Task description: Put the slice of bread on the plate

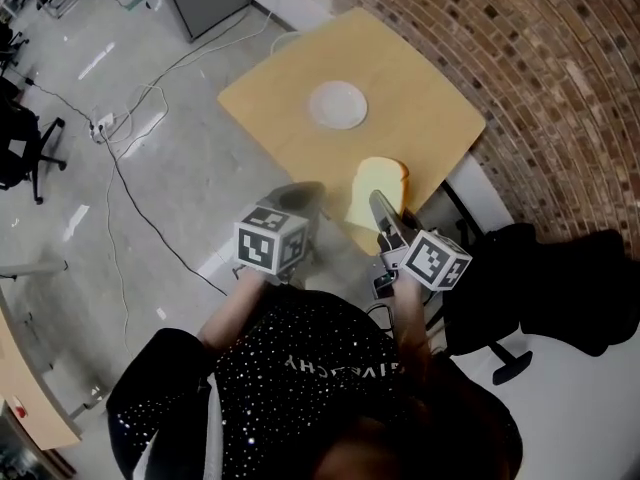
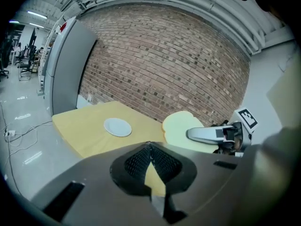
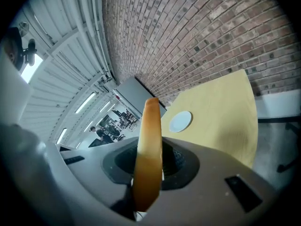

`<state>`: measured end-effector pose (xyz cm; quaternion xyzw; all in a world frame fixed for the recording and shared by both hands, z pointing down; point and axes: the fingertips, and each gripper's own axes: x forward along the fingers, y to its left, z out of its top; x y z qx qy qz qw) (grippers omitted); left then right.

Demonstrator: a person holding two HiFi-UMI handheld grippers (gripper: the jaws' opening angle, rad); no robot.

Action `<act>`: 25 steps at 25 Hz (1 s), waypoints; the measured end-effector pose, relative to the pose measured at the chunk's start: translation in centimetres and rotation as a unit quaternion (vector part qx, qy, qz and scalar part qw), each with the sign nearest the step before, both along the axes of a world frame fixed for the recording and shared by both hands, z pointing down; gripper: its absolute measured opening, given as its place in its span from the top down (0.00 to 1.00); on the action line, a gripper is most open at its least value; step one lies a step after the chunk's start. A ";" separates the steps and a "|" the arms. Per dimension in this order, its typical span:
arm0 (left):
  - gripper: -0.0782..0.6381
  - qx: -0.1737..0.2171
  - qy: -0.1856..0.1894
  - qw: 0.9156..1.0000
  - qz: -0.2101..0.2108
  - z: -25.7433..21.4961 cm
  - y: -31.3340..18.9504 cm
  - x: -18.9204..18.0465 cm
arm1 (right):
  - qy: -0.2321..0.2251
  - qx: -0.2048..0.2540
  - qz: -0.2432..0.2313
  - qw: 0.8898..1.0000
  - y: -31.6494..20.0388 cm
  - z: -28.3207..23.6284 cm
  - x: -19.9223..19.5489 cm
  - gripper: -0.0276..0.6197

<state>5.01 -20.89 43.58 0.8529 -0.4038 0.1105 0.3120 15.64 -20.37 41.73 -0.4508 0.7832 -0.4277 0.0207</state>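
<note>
**Slice of bread in the right gripper, plate empty**

Head view: the right gripper holds the slice on its edge above the near corner of the yellow table. The white plate lies at about 11 o'clock from the slice, well apart. The left gripper is at 9 o'clock of the slice.

Left gripper view: its jaws meet at the tips, with nothing between them. The plate is at 10 o'clock and the slice at 1 o'clock.

Right gripper view: the jaws are narrow and press on the lower edge of the slice, which is seen edge-on. The plate is at 1 o'clock.

The bread is probably light, soft and easy to dent or tear. The firmer crust is the better place to hold it.
</note>
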 end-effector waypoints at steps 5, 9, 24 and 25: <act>0.88 -0.011 0.015 1.000 0.004 0.3 -5.8 -0.8 | 0.014 -0.015 0.001 1.000 -4.9 0.2 -1.1 0.81; 0.88 -0.020 0.033 0.999 0.010 0.6 -9.8 -0.9 | 0.024 -0.024 0.006 0.999 -8.3 0.3 -1.7 0.81; 0.88 -0.080 0.050 0.996 -0.005 5.9 -21.3 0.4 | 0.052 -0.052 0.018 0.997 -22.7 3.4 1.4 0.81; 0.88 -0.083 0.052 0.995 -0.012 6.3 -22.1 0.4 | 0.054 -0.057 0.009 0.997 -23.7 3.8 1.3 0.81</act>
